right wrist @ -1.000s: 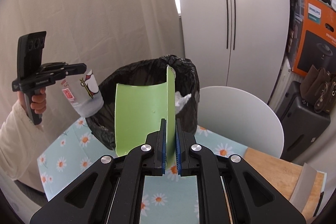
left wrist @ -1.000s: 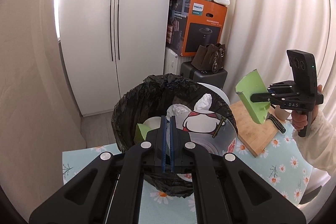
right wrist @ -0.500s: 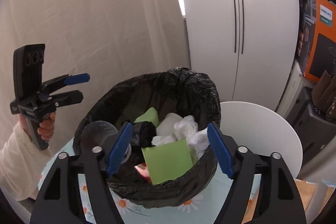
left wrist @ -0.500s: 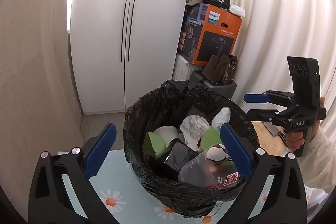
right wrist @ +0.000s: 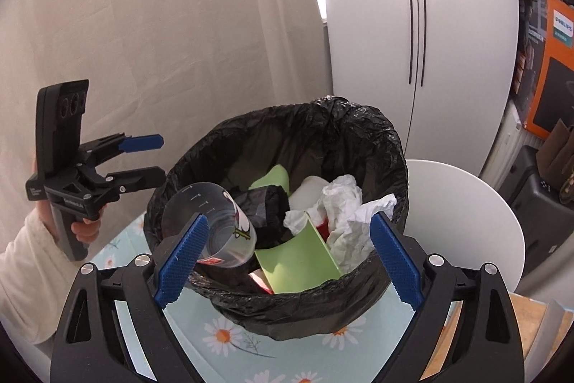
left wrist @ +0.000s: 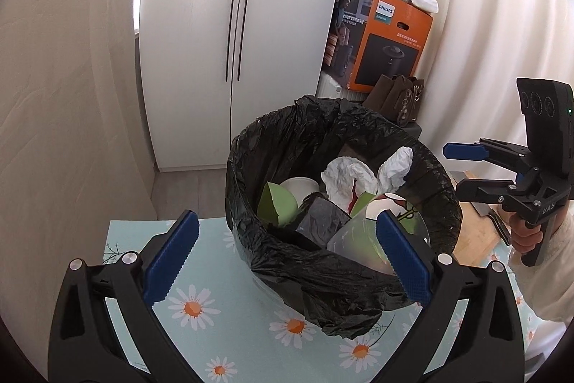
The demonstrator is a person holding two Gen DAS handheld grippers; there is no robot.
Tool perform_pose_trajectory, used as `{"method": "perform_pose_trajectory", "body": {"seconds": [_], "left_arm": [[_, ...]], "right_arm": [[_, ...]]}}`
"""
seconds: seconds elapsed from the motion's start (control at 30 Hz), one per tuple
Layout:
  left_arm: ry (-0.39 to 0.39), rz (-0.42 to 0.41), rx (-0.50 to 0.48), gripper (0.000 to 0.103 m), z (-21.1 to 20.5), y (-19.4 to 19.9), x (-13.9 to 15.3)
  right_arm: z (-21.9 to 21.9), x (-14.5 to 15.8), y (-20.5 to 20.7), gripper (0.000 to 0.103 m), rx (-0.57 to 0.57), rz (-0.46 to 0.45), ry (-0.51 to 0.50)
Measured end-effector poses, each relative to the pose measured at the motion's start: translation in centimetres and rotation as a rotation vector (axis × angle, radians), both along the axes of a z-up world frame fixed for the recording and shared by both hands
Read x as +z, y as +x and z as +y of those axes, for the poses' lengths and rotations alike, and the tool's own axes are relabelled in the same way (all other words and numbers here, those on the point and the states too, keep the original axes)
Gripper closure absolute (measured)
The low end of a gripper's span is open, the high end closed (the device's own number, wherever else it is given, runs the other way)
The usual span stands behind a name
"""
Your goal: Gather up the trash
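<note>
Crumpled white paper trash (right wrist: 342, 203) fills the black-lined round bin (left wrist: 344, 275). An orange cardboard box (left wrist: 389, 49) reads "PHILIPS". The left gripper (left wrist: 287, 257) gapes wide and empty; the right gripper's (right wrist: 287, 257) empty jaws are opening.

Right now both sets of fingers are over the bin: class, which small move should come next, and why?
Probably draw both grippers back to seek more trash. The left gripper stands open and empty; the right gripper is opening, nothing between its fingers. The clear cup and green card already lie in the bin.

Left tongs (left wrist: 287, 257) wide apart over bin (left wrist: 436, 167), nothing held.
</note>
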State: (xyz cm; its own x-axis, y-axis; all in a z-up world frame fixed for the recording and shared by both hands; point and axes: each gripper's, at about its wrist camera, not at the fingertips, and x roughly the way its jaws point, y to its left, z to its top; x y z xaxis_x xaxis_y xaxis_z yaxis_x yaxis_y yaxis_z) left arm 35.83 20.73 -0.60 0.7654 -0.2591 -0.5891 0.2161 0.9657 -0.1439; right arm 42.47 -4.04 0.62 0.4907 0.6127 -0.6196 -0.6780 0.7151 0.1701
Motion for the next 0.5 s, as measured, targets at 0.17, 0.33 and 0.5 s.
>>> {"method": "perform_pose_trajectory", "body": {"seconds": [0.17, 0.33, 0.5], "left_arm": [[0.002, 0.014, 0.017, 0.006, -0.2, -1.6, 0.4], [0.007, -0.002, 0.039, 0.006, -0.5, -3.8, 1.4], [0.053, -0.009, 0.068, 0.006, -1.6, -6.2, 2.1]], "right_arm": [[-0.5, 0.8, -1.7, 0.015, -0.001, -0.016, 0.005], [-1.5, 1.5, -3.9, 0.014, -0.015, -0.041, -0.002], [-2.8, 2.1, -6.6, 0.014, -0.007, -0.042, -0.01]]}}
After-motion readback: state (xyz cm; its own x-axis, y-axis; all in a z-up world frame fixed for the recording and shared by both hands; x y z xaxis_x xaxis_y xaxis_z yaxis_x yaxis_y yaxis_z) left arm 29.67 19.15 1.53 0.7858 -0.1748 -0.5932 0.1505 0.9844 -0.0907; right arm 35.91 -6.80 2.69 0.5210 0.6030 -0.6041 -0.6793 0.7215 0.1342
